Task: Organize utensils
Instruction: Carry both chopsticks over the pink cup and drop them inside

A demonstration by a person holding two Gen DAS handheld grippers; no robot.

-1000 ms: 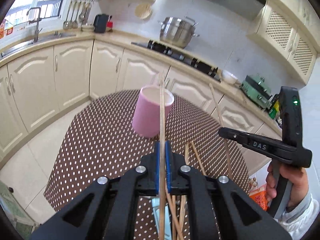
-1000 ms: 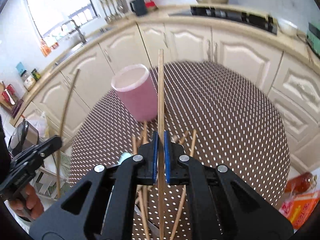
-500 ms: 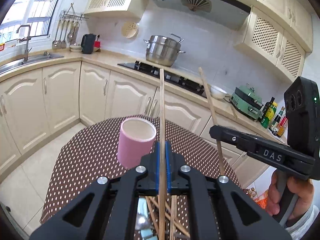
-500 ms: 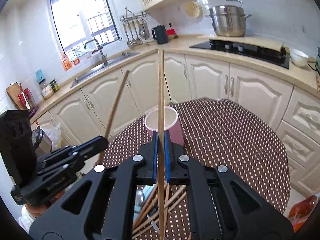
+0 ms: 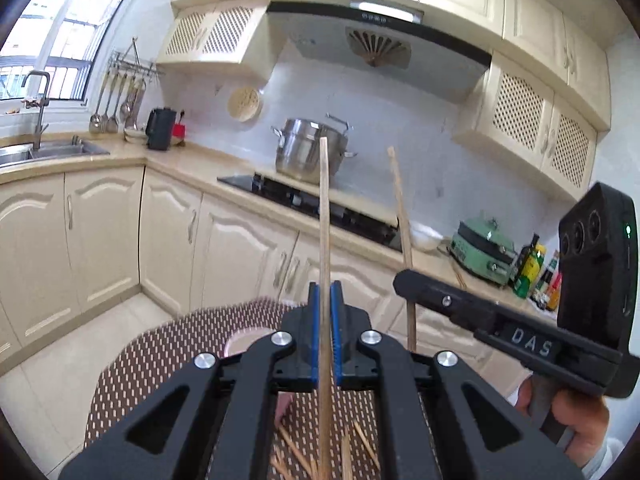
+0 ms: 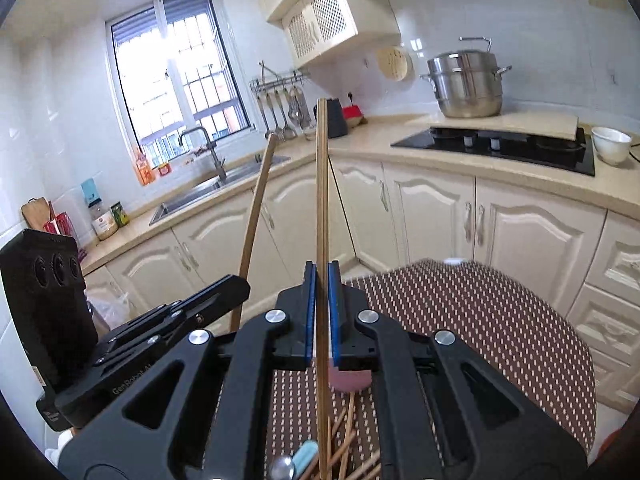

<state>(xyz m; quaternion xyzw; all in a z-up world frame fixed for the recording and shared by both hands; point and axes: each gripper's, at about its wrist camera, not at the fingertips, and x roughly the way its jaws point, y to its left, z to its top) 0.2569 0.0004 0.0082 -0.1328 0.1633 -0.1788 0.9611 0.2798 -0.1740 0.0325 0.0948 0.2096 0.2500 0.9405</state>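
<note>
My left gripper (image 5: 325, 292) is shut on a wooden chopstick (image 5: 324, 216) that stands upright between its blue pads. The right gripper (image 6: 322, 276) is shut on a second chopstick (image 6: 321, 184) the same way. Each shows in the other's view: the right gripper (image 5: 402, 280) with its stick (image 5: 401, 220), the left gripper (image 6: 238, 286) with its stick (image 6: 256, 216). Both are lifted above the table. The pink cup (image 6: 350, 382) is mostly hidden behind the jaws; only a sliver of its rim (image 5: 244, 338) shows. Several loose chopsticks (image 6: 348, 432) and a blue-handled spoon (image 6: 304, 454) lie below.
The round table (image 6: 480, 320) wears a brown dotted cloth. Cream cabinets and a counter wrap around behind it, with a black hob (image 6: 496, 144), a steel pot (image 5: 308, 152), a sink (image 6: 200, 192) and a white bowl (image 6: 610, 144). A hand (image 5: 576, 420) grips the right tool's handle.
Both grippers have risen and tipped upward with their chopsticks still clamped. The pink cup has dropped from mid-view to behind the jaws, and the kitchen wall now fills the upper view.
</note>
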